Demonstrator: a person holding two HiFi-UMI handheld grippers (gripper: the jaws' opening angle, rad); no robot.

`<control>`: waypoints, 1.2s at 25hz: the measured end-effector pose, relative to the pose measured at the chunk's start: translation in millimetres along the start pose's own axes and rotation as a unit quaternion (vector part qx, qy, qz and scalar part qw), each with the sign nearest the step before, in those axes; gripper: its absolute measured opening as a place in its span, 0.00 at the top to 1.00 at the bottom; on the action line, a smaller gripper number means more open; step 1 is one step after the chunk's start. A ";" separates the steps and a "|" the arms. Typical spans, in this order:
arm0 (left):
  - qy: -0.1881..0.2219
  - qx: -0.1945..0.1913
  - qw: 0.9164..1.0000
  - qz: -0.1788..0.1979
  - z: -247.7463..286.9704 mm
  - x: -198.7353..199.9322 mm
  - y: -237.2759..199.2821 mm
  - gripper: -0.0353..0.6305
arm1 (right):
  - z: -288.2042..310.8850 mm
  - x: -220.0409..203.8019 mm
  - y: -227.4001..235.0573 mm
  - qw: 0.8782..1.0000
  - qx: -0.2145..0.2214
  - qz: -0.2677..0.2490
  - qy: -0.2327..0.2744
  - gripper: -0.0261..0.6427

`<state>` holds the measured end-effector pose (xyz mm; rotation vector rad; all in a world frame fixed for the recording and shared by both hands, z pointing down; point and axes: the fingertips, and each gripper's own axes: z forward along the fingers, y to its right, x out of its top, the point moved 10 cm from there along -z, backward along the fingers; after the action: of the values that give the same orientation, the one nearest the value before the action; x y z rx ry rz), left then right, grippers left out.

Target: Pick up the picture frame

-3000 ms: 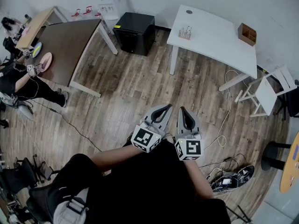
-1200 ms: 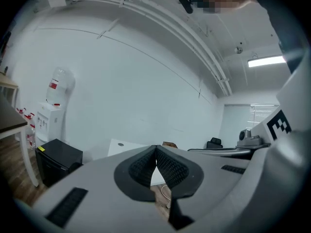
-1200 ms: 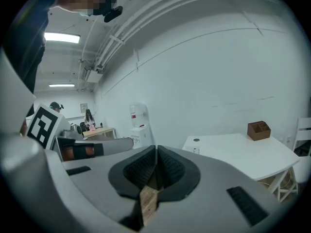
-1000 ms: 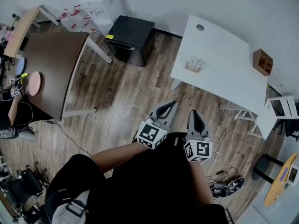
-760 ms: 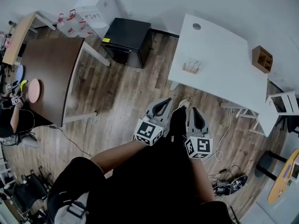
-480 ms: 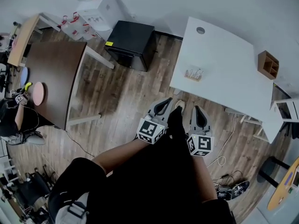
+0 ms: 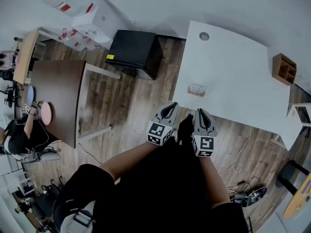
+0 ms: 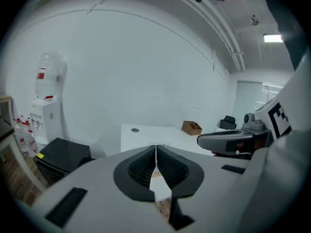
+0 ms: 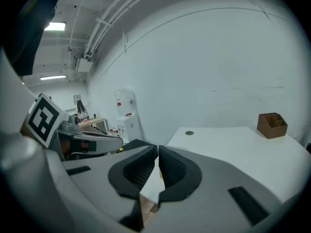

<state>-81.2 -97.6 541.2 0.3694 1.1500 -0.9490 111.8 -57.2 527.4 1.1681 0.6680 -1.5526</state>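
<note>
Stands close to the big white bench [image 7: 233, 76]. Sees the small clear picture frame [image 7: 197, 90] sitting on it near the front edge, well apart from the little brown wooden box [image 7: 283, 68] at the far corner. Carries the left gripper [image 7: 169, 106] and the right gripper [image 7: 200, 112] side by side, just short of the bench edge. Keeps both pairs of jaws pressed together, with nothing between them (plain to see in each gripper view). Has not yet reached the frame, so this is likely the walk-up part of the job.

To do it well:
- Pick one gripper, maybe the right one, as it looks nearer the frame.
- Open its jaws wide before getting close.
- Come in slowly and level with the bench top.
- Aim for a side edge of the frame, not the flat front.
- Close softly, since the frame looks thin and light and could tip or slide if bumped.
- Hold the other gripper back, out of the way.
- Lift straight up.
</note>
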 end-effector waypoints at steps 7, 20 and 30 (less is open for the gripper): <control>-0.030 -0.020 0.999 0.017 57.9 -12.0 -16.4 0.92 | 48.4 -18.4 40.9 0.998 0.006 0.006 -0.061 0.90; -0.138 -0.041 0.990 0.006 124.1 -66.7 -27.6 0.79 | 102.5 -71.5 88.0 0.987 0.030 -0.015 -0.157 0.81; -0.157 -0.029 0.987 0.033 151.5 -80.2 -25.8 0.78 | 128.6 -89.7 94.3 0.980 0.049 -0.014 -0.191 0.81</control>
<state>-17.3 -180.9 679.0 0.2006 0.8705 -0.8771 155.7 -161.7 671.0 0.8968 0.3557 -1.7870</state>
